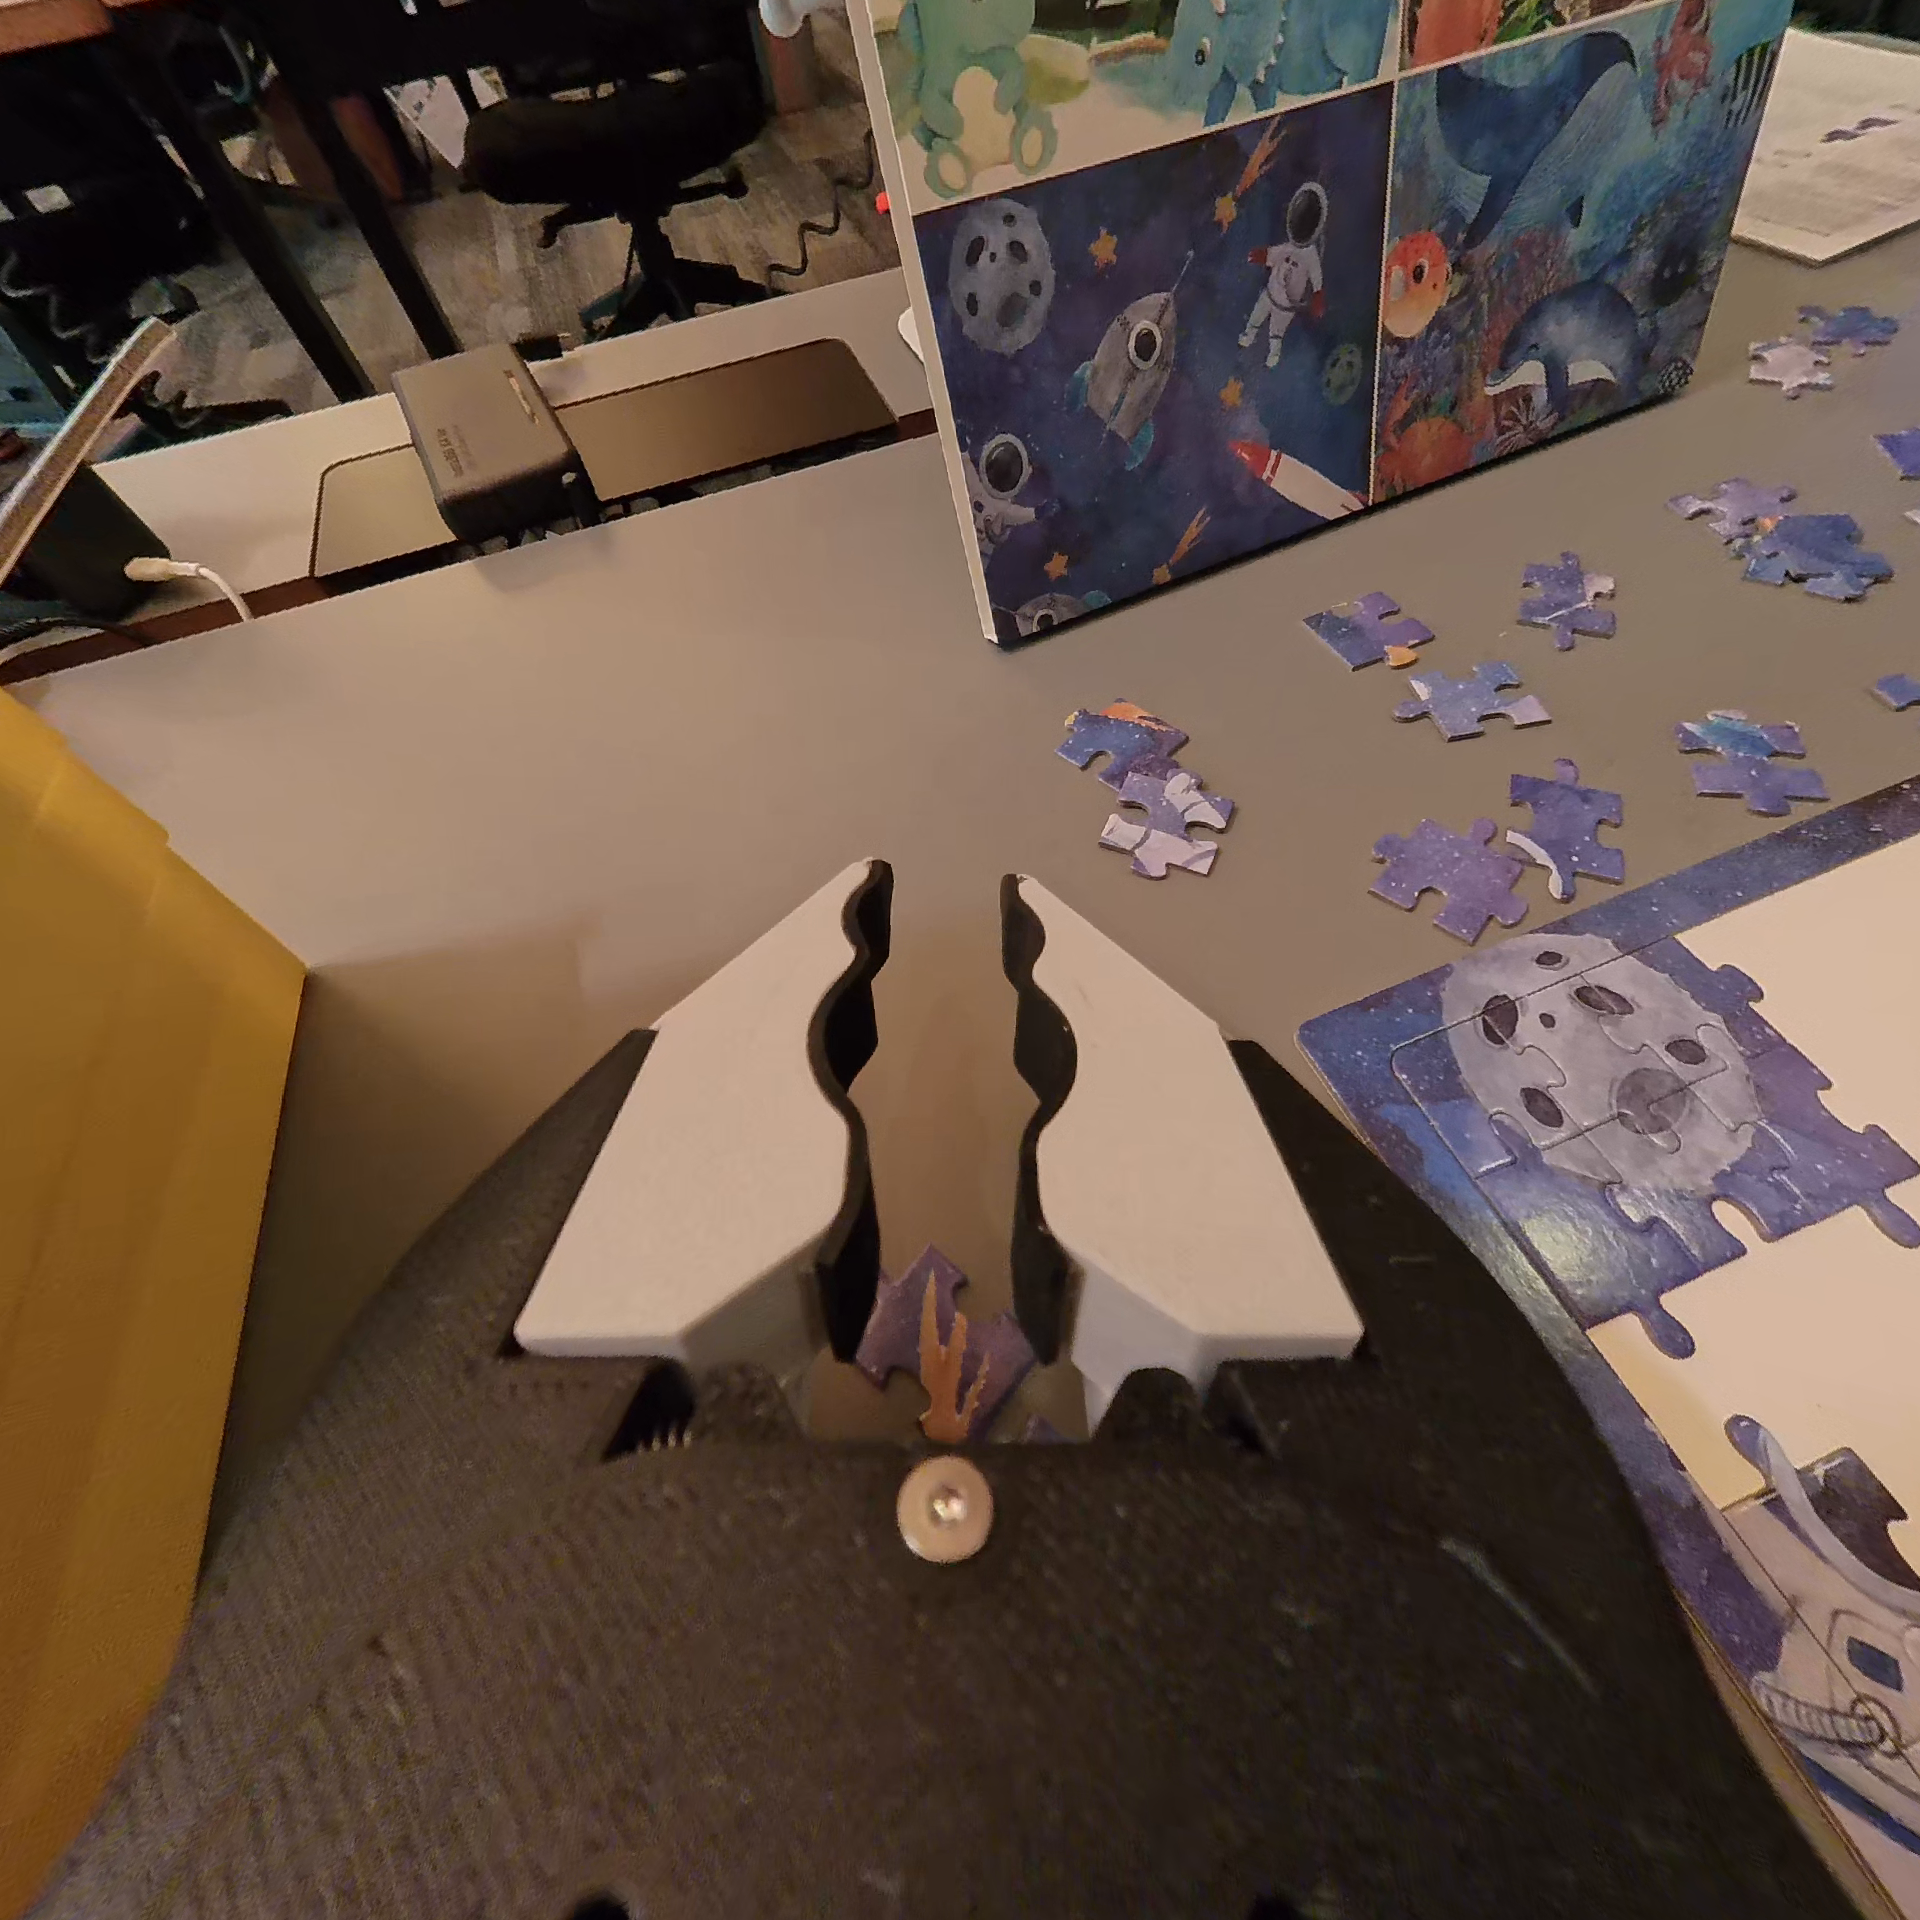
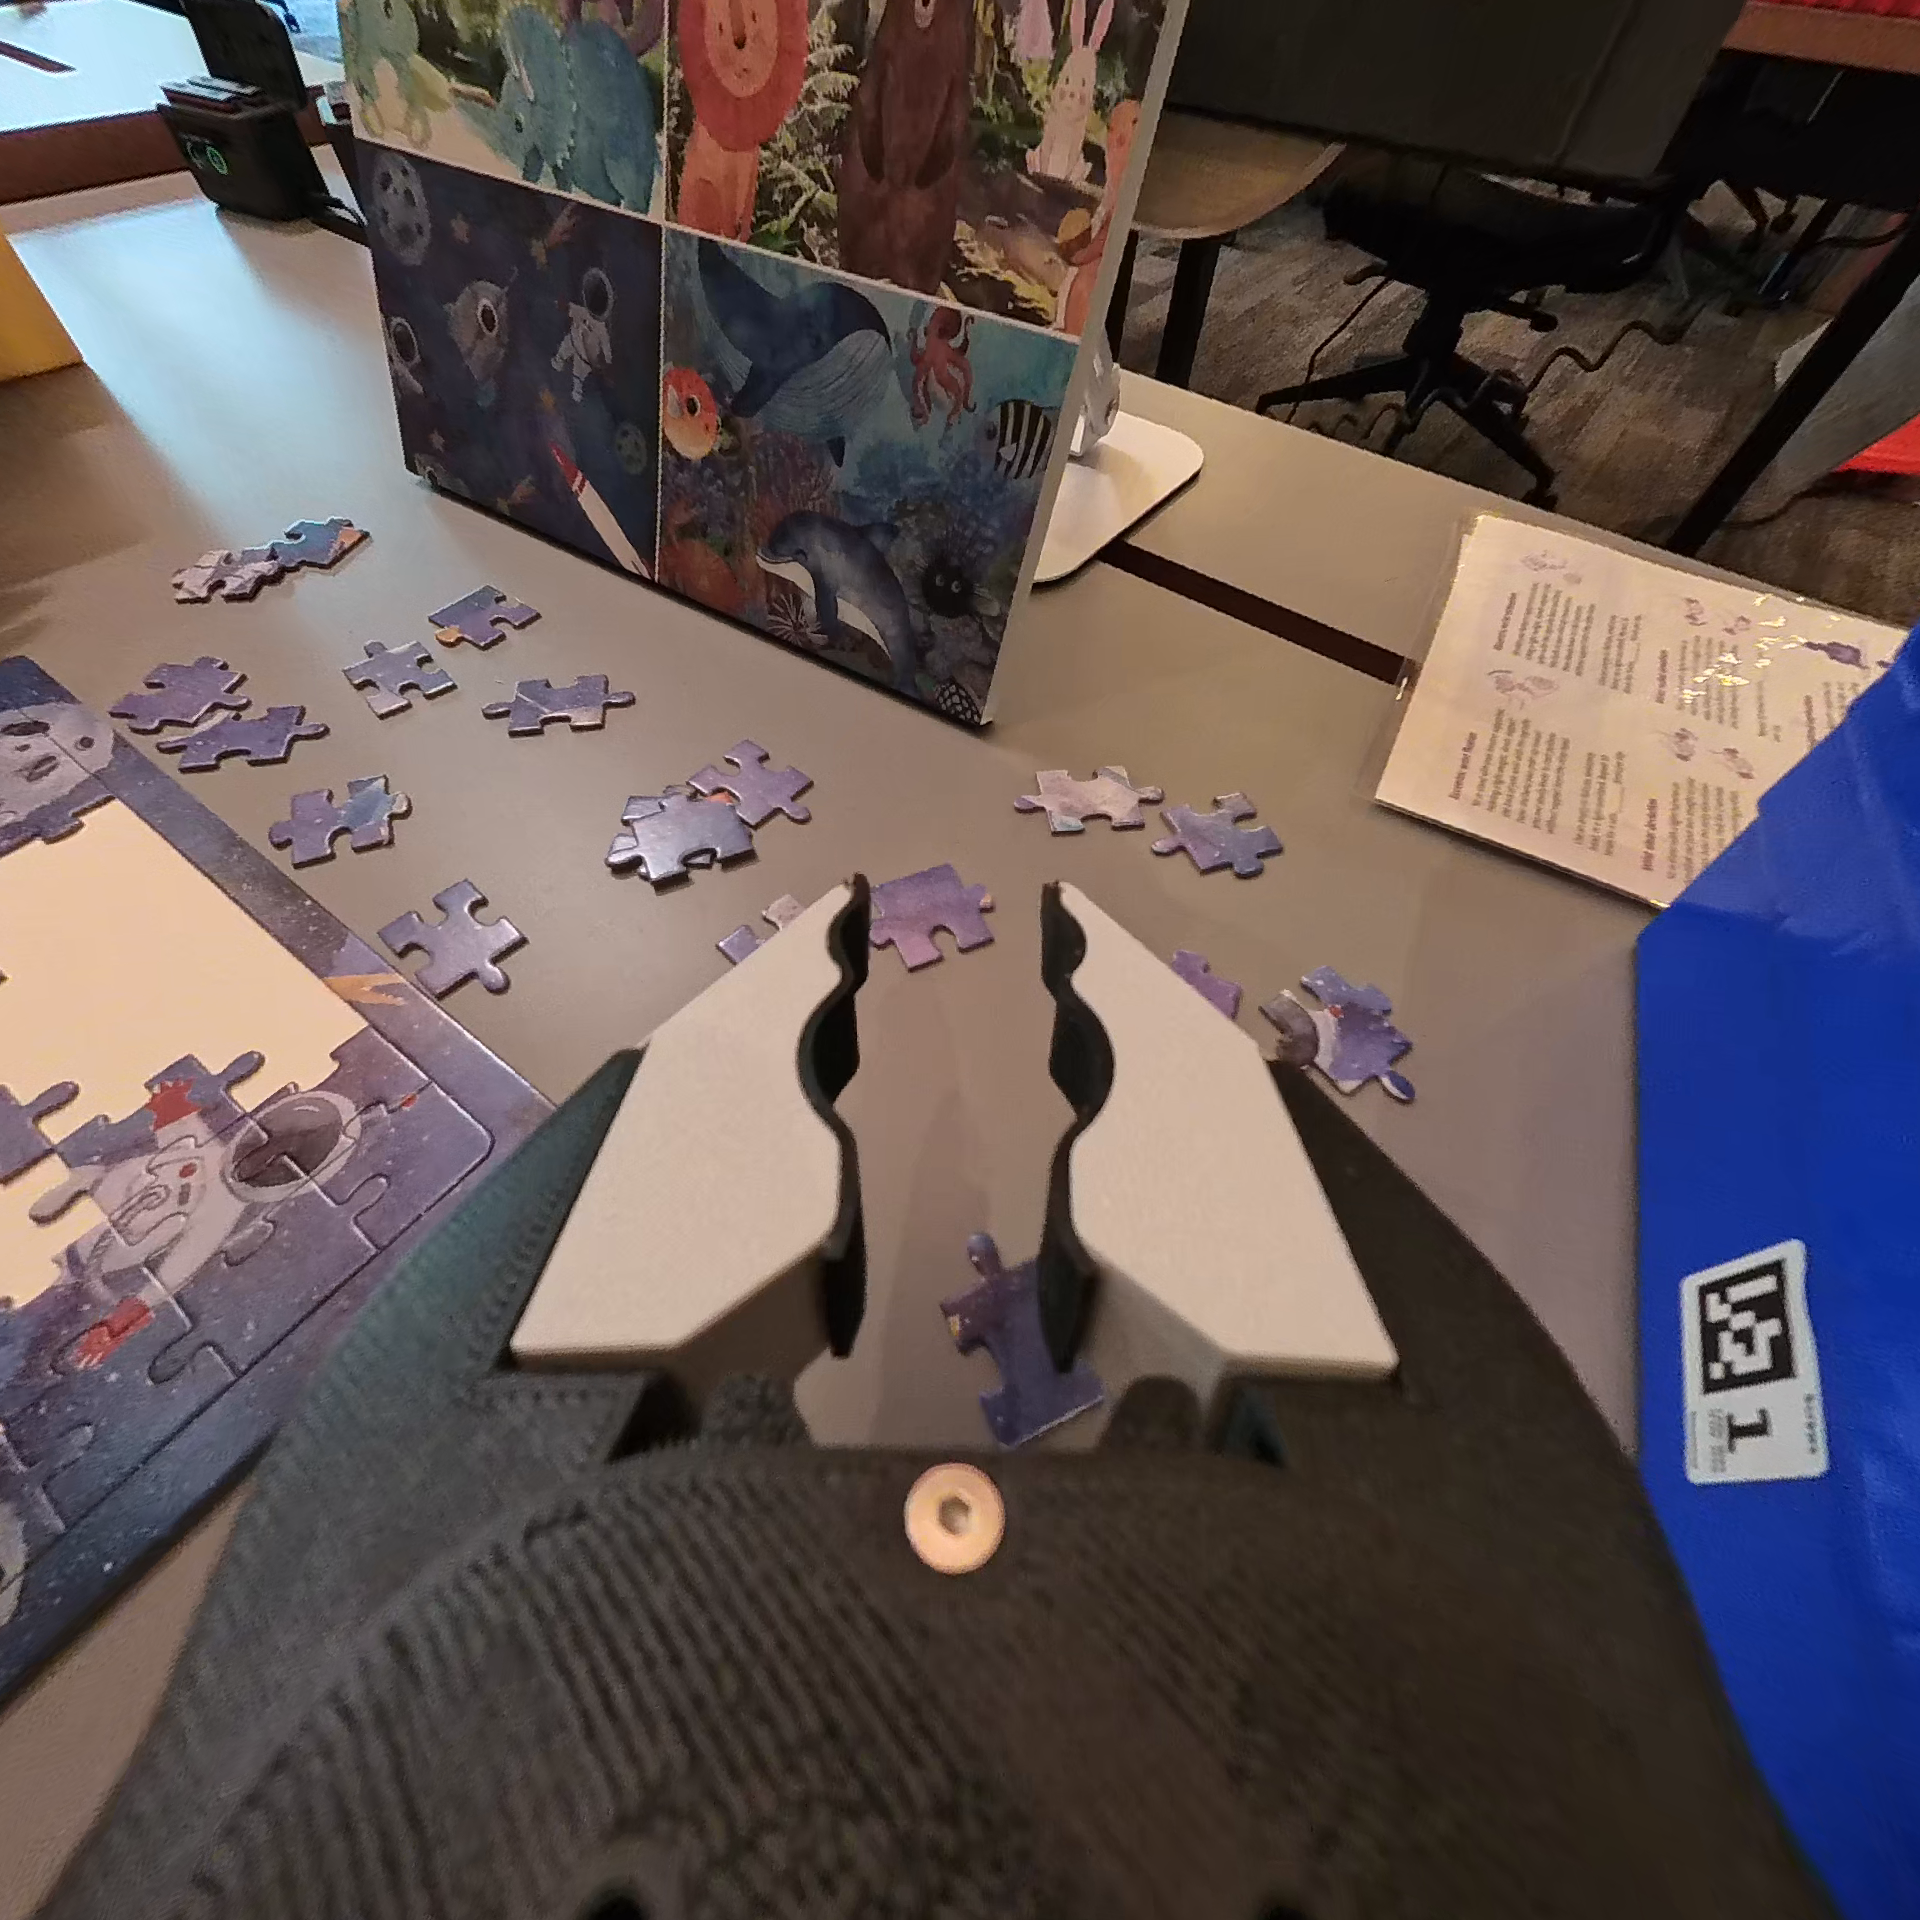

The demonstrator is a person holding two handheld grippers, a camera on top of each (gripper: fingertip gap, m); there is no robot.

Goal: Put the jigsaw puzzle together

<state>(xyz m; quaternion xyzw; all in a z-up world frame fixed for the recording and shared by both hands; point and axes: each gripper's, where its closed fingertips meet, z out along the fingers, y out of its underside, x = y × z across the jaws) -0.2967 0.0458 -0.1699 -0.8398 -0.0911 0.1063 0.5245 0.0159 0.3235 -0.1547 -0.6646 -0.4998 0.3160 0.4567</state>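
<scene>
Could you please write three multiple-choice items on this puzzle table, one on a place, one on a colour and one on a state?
1. Where does the picture board stand?
A. Upright on the table behind the loose pieces
B. Flat inside the puzzle tray
C. On an office chair

2. What colour is the bag at the right edge of the right wrist view?
A. Red
B. Blue
C. Green

3. How do the fingers of the right gripper stand?
A. Pressed together
C. Clamped on the printed sheet
B. Apart, with bare table seen between them

Answers: 1 A, its bottom edge rests on the grey table beyond the scattered puzzle pieces; 2 B, the fabric is bright blue; 3 B, a clear gap shows between the fingertips.
</scene>
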